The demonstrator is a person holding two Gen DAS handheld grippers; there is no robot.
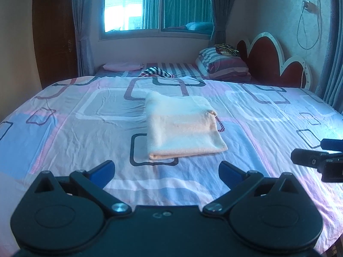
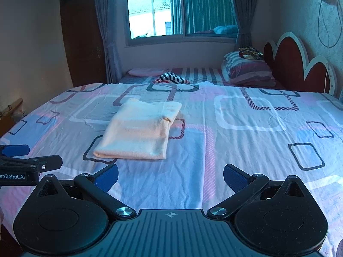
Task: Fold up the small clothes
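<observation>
Two grippers, both mine, both hovering low over the near part of the bed, and nothing sits between either one and the folded cream garment [image 1: 182,126] lying flat on the patterned bedsheet [image 1: 64,128], out ahead of my fingertips and touching neither tool. Left gripper [image 1: 167,168] has its jaws spread wide, blue pads empty, garment almost dead ahead. Right gripper [image 2: 170,172] is just as wide apart, also holding nothing, and from its camera the garment sits ahead and off to the left. Around the edges: a striped pillow [image 1: 223,62] near the red scalloped headboard [image 1: 268,60], a pink cloth [image 1: 122,66] and a crumpled striped cloth [image 1: 155,72] on the far bed, a window [image 1: 154,6] with grey curtains behind, a cable [image 1: 306,27] looping down the right wall. Left camera catches my right gripper poking in from its right edge, well apart from the garment; right camera returns the favour, showing my left gripper at its left edge with lettering on its body, plus a wooden piece of furniture [image 2: 12,111] by the left wall that the left view doesn't show. Both tools point forward across the bed toward the window, level and side by side.
</observation>
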